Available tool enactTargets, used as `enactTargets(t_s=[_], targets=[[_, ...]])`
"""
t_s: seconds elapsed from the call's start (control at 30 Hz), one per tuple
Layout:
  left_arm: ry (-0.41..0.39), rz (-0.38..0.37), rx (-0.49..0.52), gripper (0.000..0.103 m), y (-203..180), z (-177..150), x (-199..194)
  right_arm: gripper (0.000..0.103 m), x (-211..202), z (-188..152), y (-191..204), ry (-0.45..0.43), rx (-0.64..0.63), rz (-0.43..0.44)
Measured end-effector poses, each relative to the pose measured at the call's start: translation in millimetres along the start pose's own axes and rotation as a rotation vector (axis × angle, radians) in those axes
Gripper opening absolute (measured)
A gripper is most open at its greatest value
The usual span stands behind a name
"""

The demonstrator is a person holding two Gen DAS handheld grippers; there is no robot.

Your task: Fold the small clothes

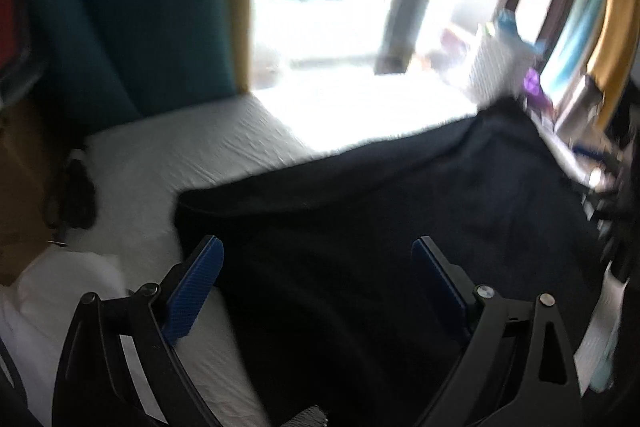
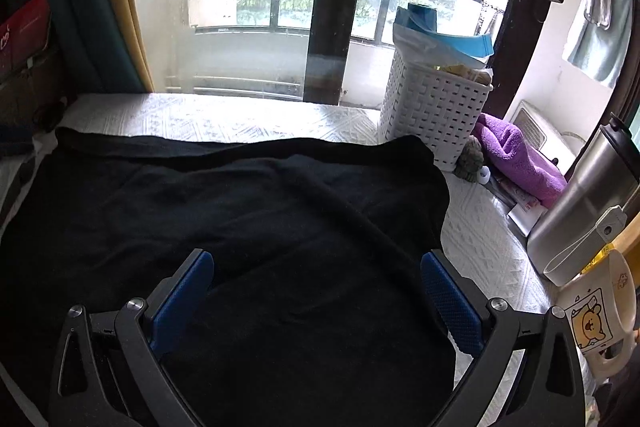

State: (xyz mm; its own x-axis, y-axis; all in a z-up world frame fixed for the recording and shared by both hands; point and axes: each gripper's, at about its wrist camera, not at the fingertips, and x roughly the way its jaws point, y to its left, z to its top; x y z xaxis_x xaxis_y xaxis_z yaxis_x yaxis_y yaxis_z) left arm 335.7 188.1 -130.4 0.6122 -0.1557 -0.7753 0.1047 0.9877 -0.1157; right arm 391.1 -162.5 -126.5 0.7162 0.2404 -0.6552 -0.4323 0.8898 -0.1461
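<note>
Our left gripper [image 1: 316, 283] and right gripper [image 2: 316, 291] hover with fingers apart, holding nothing; the black cloth [image 2: 224, 211] lies spread over the desk [image 2: 224, 119], its right edge near the basket [image 2: 432, 115]; a careless pinch may bunch it.

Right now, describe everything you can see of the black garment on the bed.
The black garment is a soft, matte, knit-looking cloth spread mostly flat on the white textured bedcover. Low wrinkles and one long diagonal ridge cross it. Its far edge looks like a doubled band or hem. The far right corner lies against the foot of the white woven basket. In both wrist views it fills the space beneath the open blue-padded fingers, and neither pair is pinching it. What kind of garment it is cannot be told.
</note>
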Motion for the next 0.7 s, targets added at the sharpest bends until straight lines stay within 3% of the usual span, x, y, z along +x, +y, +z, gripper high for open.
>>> enactTargets(t_s=[0.17, 0.37, 0.53, 0.7], targets=[[0.073, 0.028, 0.060, 0.094, -23.2, -0.3, 34.1, 0.103, 1.0, 1.2, -1.3, -0.001, 0.027, 0.024], [0.109, 0.161, 0.102, 0.094, -27.6, 9.5, 65.9, 0.103, 6.5, 1.1, -4.2, -0.001, 0.048, 0.051], [0.088, 0.189, 0.078, 0.096, -27.3, 28.2, 84.2, 0.103, 16.3, -1.7, -10.8, 0.011, 0.070, 0.064], [0.053, 0.272, 0.023, 0.096, -18.1, 52.9, 92.9, 0.103, 27.1, -6.0, -19.2, 0.039, 0.111, 0.068]])
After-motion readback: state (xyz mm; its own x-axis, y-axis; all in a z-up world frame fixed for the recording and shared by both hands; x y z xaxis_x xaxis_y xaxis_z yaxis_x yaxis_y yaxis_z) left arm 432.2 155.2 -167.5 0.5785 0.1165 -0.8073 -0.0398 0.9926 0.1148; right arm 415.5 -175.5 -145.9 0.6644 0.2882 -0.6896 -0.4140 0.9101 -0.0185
